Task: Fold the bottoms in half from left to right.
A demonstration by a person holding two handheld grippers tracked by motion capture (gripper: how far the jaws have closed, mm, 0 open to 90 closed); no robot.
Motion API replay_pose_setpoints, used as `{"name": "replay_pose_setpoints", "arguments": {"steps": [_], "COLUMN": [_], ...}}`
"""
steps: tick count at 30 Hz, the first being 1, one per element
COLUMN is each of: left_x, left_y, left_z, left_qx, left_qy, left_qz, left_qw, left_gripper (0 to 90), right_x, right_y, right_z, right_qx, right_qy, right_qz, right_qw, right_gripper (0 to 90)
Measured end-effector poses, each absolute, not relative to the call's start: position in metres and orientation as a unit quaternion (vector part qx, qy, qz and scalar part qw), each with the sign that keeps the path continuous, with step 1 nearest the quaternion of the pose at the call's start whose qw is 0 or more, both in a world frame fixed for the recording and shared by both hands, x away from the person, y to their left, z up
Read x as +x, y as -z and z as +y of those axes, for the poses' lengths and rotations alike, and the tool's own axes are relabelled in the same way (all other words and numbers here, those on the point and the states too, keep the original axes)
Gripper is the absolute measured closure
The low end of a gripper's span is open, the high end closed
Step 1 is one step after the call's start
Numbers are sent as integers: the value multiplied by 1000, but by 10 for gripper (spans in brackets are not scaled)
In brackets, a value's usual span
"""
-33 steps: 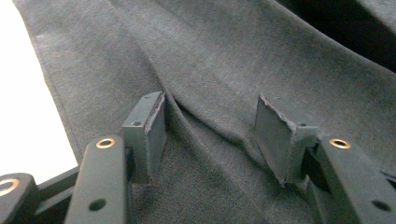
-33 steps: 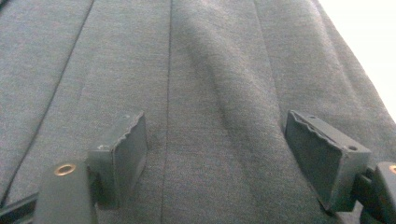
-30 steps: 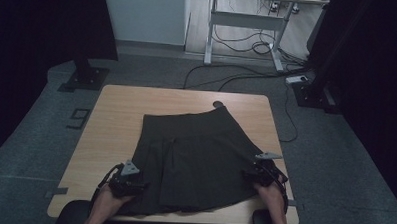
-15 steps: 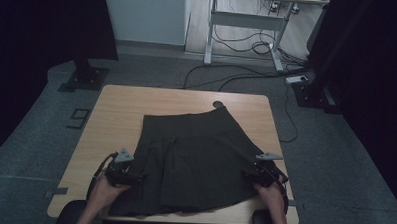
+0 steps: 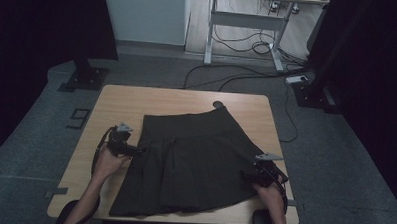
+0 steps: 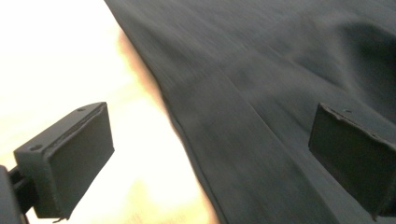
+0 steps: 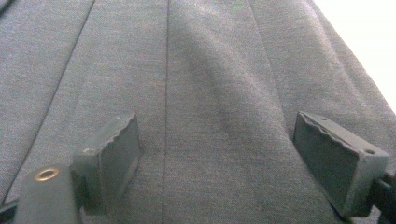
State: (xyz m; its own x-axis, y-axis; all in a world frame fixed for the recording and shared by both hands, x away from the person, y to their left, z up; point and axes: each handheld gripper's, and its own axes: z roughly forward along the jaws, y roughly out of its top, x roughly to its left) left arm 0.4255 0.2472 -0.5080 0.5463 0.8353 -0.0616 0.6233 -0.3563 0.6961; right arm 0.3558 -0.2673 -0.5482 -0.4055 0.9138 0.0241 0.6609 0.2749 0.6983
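Note:
A dark grey pleated skirt (image 5: 192, 159) lies flat on the wooden table (image 5: 137, 102), waistband toward the far side, hem near the front edge. My left gripper (image 5: 137, 150) is at the skirt's left side edge, about halfway up, open, its jaws straddling the cloth's edge (image 6: 187, 130) with one jaw over bare wood and the other over the cloth. My right gripper (image 5: 247, 174) sits over the skirt's right side near the hem, open, with the pleated cloth (image 7: 210, 107) spread between its jaws.
The table's front edge (image 5: 182, 220) runs just below the hem. Bare wood lies left of the skirt and along the far side. Beyond the table are a black stand base (image 5: 85, 78), floor cables (image 5: 238, 76) and a desk frame (image 5: 249, 23).
My left gripper has moved away from the front corner, up along the skirt's left edge toward the waist. The right gripper has stayed by the right hem side.

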Motion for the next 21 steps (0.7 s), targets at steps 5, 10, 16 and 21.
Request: {"name": "replay_pose_setpoints", "arguments": {"steps": [5,10,16,21], "left_x": [452,474,492,504], "left_y": [505,506,519,536], "left_z": [244,243,244,244], "left_qx": [801,795,786,779], "left_qy": [-159,-164,-170,-166], "left_qz": [460,467,484,503], "left_qw": [350,349,345,335], "left_gripper": [4,9,13,0], "right_x": [356,356,356,356], "right_y": [549,549,549,550], "right_z": [-267,-268,-268,-268], "right_qx": [508,506,505,504], "right_qy": [-324,-325,-327,-329], "right_qz": [774,774,774,774], "right_qw": [196,196,197,198], "right_gripper": [147,144,136,133]}}
